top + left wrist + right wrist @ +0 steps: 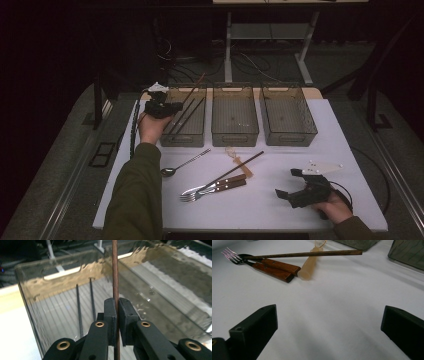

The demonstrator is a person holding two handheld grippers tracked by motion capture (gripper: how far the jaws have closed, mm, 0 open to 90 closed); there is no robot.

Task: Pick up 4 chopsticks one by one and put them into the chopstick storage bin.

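Dark floor and cables lie behind a white bench (pixel 280 210) that holds three clear bins in a row along its far edge. The left hand-held gripper (pixel 162 107) is up at the left bin (pixel 186 131), near the far left corner of the bench. Its jaws are shut tight on a brown chopstick (pixel 115 272), which sticks up between them and leans over the bin. Two dark sticks (pixel 79 312) already lie on the floor of that bin.

The right hand-held gripper (pixel 290 187) rests near the right front corner of the bench. Its jaws are spread wide with nothing between them.

In the middle of the bench lie another chopstick (pixel 235 170), forks with wooden handles (pixel 215 187), a spoon (pixel 182 165) and a pale tube-like thing (pixel 309 263).

The step now looks like putting the held chopstick into the left bin. Next, the left hand should tip it lower so it sits inside the walls, then let go. The chopstick is long and thin, so it could catch on the rim or roll out.
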